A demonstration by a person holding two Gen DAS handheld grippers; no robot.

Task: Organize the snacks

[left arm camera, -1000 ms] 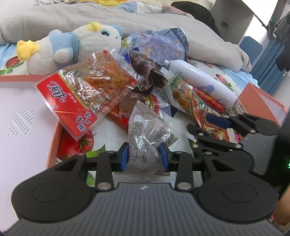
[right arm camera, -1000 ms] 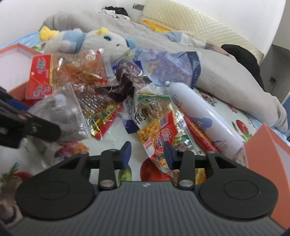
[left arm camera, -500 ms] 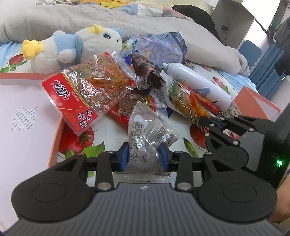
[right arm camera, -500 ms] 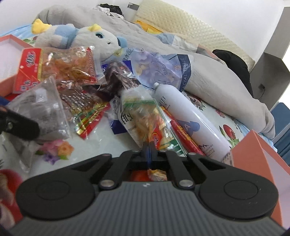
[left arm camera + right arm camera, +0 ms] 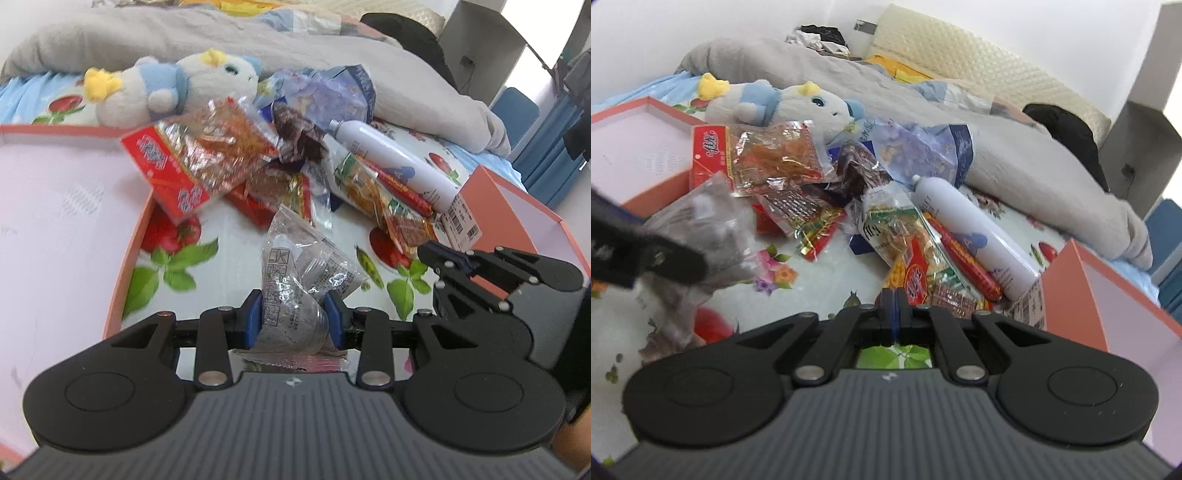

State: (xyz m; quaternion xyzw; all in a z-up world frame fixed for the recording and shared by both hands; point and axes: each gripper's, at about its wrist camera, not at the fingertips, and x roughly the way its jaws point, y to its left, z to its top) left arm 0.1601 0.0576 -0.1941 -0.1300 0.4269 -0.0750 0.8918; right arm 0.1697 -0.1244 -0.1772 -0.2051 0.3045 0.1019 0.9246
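Red packet (image 5: 713, 155): we are seeing white Chinese characters on its red panel, too blurred for us to read.
Clear grey packet (image 5: 291, 284): we are making out boxed Chinese print, not legible.
White spray bottle (image 5: 975, 236): we are noticing dark lettering near its neck, unreadable.
Box label (image 5: 461, 221): we are seeing barcodes only.

left tool (image 5: 294, 320): clamped on clear grey snack bag (image 5: 295, 280) | right tool (image 5: 430, 254): pinching yellow-green snack packet (image 5: 373, 192)
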